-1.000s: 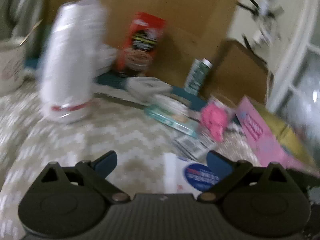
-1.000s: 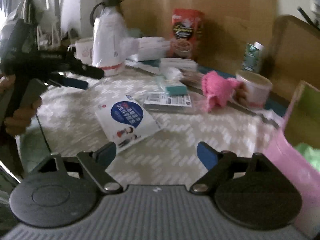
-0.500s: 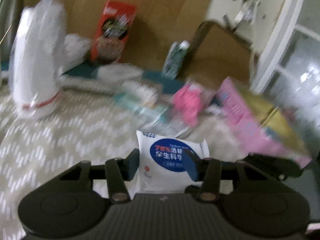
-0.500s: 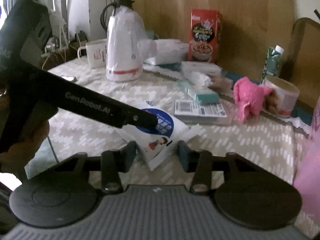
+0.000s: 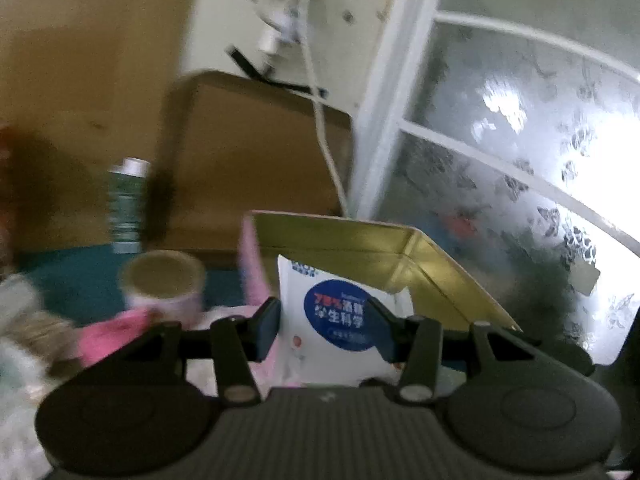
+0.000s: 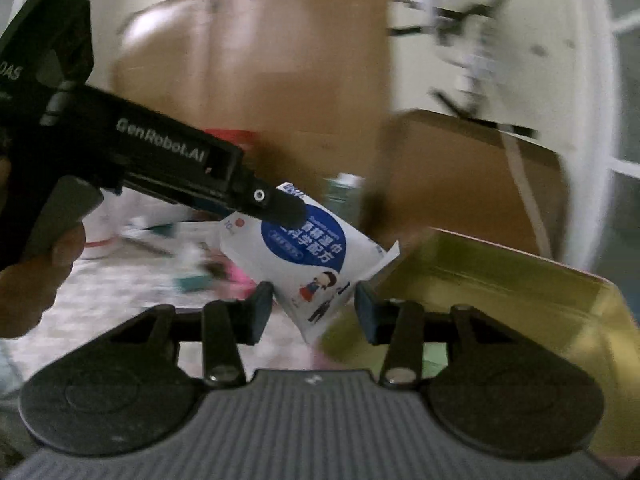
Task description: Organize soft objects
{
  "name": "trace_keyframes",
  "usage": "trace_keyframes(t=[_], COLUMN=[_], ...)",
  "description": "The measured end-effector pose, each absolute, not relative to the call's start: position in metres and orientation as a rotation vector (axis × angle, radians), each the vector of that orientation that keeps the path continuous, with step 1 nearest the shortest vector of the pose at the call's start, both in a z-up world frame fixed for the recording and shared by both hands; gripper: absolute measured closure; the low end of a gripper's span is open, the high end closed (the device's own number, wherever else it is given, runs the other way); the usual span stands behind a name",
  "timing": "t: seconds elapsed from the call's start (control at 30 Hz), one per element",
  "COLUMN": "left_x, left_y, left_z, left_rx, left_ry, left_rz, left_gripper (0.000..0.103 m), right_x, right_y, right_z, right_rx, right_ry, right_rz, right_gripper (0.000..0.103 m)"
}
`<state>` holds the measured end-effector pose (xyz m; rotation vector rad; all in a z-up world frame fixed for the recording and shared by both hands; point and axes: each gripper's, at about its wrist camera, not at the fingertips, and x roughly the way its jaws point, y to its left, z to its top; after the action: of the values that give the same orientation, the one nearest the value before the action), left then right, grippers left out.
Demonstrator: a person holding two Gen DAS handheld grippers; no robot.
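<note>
Wipes pack (image 5: 336, 312) first: it's one soft white plastic pouch, flat and pillowy, with a big round blue label and crimped ends. It's up off the table, hanging right at the near edge of the open box (image 5: 360, 240), with its upper part over the box's opening.

The left hand-held gripper (image 5: 326, 328) is clamped on it, a blue pad pressed into each side of the pouch. Its jaws have just been closing. The right hand-held gripper (image 6: 314, 308) has also just been closing, and its two blue pads sit tight against the pouch's lower corner, so both have a grip. From the right wrist view the pouch is tilted, one corner pointing down between the pads, and the left one bites it higher up from the side away from the box. A person's hand (image 6: 36, 280) wraps that gripper's black handle.

The box is a single rectangular one, pink on the outside with a shiny gold lining.

Everything else is blurry, so take it loosely:
- one round paper cup (image 5: 162, 280), open top, just to the left of the box
- one tall green can (image 5: 126, 204) with a pale lid, further left and behind the cup
- one fuzzy pink cloth (image 5: 108, 336), left of the box and nearer the camera
- one brown cardboard carton (image 5: 256, 148) standing behind the box
- a frosted patterned glass window (image 5: 500, 140) to the right of the box

The table (image 6: 120, 300) left of the box has a pale zigzag cloth.
</note>
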<state>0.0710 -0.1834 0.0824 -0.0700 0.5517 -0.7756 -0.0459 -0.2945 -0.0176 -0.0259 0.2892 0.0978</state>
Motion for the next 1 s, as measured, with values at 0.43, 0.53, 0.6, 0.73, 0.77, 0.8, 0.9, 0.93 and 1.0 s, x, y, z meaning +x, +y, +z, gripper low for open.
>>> trace_keyframes(t=[0.43,0.53,0.6,0.73,0.77,0.8,0.9,0.93,1.0], left_x=[0.114,0.101,0.089,0.07,0.066,0.063,0.059,0.061,0.063], left_y=[-0.253,-0.232,-0.209,-0.15,-0.131,-0.113,-0.059,-0.042,-0.006], left_z=[0.046,0.058,0.066,0.067,0.064,0.061,0.043,0.036,0.02], left_rx=[-0.046,-0.065,-0.087,-0.125,-0.137,-0.146,-0.145,-0.144,-0.139], left_ry=[0.655,0.603,0.558,0.486,0.478,0.475,0.497,0.514,0.548], left_rz=[-0.718,-0.73,-0.736,-0.672,-0.642,-0.61,-0.449,-0.391,-0.262], left_gripper=[0.05,0.05,0.05,0.045,0.045,0.044,0.043,0.043,0.043], right_x=[0.004,-0.006,-0.019,-0.039,-0.041,-0.04,-0.034,-0.028,-0.011], right_y=[-0.356,-0.355,-0.353,-0.344,-0.339,-0.333,-0.304,-0.292,-0.266], right_z=[-0.052,-0.055,-0.049,-0.024,-0.019,-0.012,0.0,0.002,0.002], right_rx=[0.055,0.099,0.128,0.196,0.204,0.207,0.197,0.2,0.207], right_ry=[0.417,0.378,0.319,0.177,0.151,0.131,0.122,0.137,0.192], right_rz=[-0.174,-0.188,-0.204,-0.184,-0.16,-0.126,0.015,0.069,0.182], right_gripper=[0.05,0.049,0.049,0.052,0.053,0.055,0.055,0.055,0.055])
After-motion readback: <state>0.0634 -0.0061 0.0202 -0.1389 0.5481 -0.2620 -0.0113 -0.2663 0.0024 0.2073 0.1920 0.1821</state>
